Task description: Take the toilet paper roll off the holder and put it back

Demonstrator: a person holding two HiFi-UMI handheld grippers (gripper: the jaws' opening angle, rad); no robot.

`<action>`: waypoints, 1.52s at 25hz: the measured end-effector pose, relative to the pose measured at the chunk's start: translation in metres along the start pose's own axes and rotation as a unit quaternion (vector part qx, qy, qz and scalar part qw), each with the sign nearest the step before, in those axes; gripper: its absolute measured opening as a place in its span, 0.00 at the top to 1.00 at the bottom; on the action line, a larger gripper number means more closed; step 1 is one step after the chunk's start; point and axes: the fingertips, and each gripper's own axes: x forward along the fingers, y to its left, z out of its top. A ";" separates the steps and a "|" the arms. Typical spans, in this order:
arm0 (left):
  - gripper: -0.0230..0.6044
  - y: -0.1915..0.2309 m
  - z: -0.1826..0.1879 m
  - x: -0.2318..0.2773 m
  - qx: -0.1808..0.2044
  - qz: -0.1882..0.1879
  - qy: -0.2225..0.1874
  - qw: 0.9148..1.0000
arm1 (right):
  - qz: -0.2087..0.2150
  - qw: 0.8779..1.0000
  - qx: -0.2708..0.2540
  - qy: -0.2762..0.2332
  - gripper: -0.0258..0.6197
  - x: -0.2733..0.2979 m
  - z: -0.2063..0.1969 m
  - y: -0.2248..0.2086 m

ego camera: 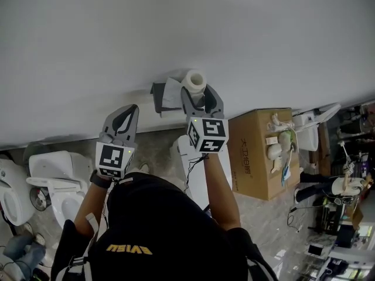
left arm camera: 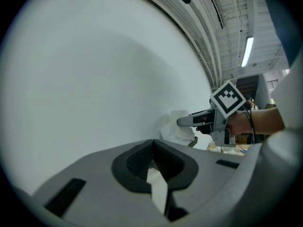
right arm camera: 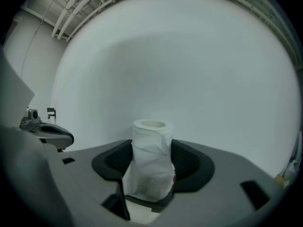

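A white toilet paper roll (ego camera: pixel 194 79) stands upright against the white wall, its core hole facing up. A loose tail of paper (ego camera: pixel 171 92) hangs over the dark grey holder (ego camera: pixel 157 96) just to its left. My right gripper (ego camera: pixel 199 93) is shut on the roll (right arm camera: pixel 151 150), a black pad pressing in on each side. Whether the roll rests on the holder I cannot tell. My left gripper (ego camera: pixel 132 109) hovers to the left near the wall, level, jaws together and empty (left arm camera: pixel 152 148). From it I see the right gripper (left arm camera: pixel 199 121) on the roll (left arm camera: pixel 176 126).
White toilets (ego camera: pixel 58 177) stand on the floor at the left, another white fixture (ego camera: pixel 196 168) under my right arm. A cardboard box (ego camera: pixel 252 157) with small items on top sits to the right. Equipment clutter (ego camera: pixel 340 215) fills the far right.
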 end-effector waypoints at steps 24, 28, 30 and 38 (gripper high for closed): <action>0.95 -0.021 0.005 0.003 0.000 -0.004 0.005 1.000 | 0.050 0.997 0.017 -0.053 0.57 -0.028 0.050 -0.024; 0.95 -0.022 0.004 0.001 -0.001 -0.003 0.007 1.000 | 0.057 0.996 0.025 -0.056 0.57 -0.037 0.058 -0.026; 0.95 -0.021 0.003 0.001 -0.001 -0.002 0.008 1.000 | 0.059 0.996 0.026 -0.061 0.57 -0.041 0.064 -0.028; 0.95 -0.029 0.008 -0.001 0.004 -0.006 0.005 1.000 | 0.073 0.994 0.025 -0.076 0.57 -0.051 0.088 -0.035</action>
